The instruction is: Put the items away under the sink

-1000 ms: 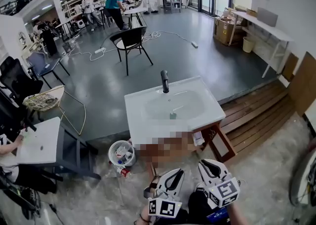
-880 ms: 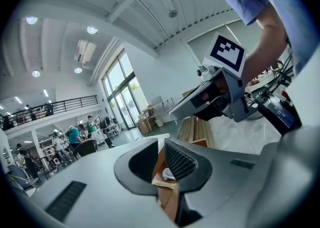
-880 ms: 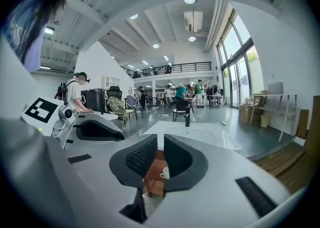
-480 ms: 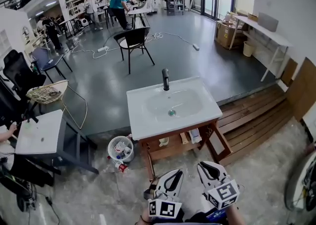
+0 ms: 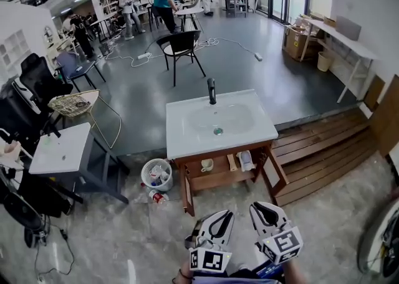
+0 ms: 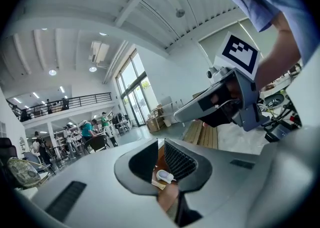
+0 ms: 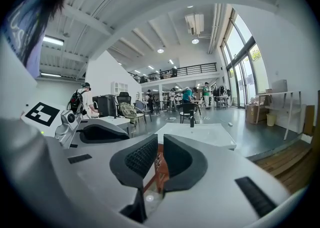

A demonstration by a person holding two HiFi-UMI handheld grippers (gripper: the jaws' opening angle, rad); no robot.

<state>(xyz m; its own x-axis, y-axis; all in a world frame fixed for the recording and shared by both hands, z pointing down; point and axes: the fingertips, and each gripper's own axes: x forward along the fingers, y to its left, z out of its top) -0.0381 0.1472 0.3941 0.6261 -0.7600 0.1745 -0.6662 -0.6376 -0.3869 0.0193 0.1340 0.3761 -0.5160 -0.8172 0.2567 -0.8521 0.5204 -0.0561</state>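
The white sink (image 5: 218, 124) with a black faucet (image 5: 212, 91) stands on a wooden vanity in the middle of the head view. On its open lower shelf sit a white cup (image 5: 206, 165), a small brown item (image 5: 231, 162) and a white bottle (image 5: 245, 160). The vanity door (image 5: 275, 175) hangs open at the right. My left gripper (image 5: 219, 222) and right gripper (image 5: 262, 213) hover low at the frame's bottom, well short of the vanity. Both are shut and hold nothing. In the left gripper view, the left gripper (image 6: 161, 144) shows the bottle (image 6: 164, 175) through its narrow gap. The right gripper (image 7: 159, 144) points at the sink (image 7: 197, 134).
A white wire waste basket (image 5: 158, 175) and a red can (image 5: 156, 197) sit on the floor left of the vanity. A white table (image 5: 59, 149) and dark chairs stand at the left. Wooden decking (image 5: 324, 146) runs at the right. People move about far behind.
The view has pulled back from the sink, so the shelf under it and its items now show. Both grippers keep their place at the bottom of the frame.
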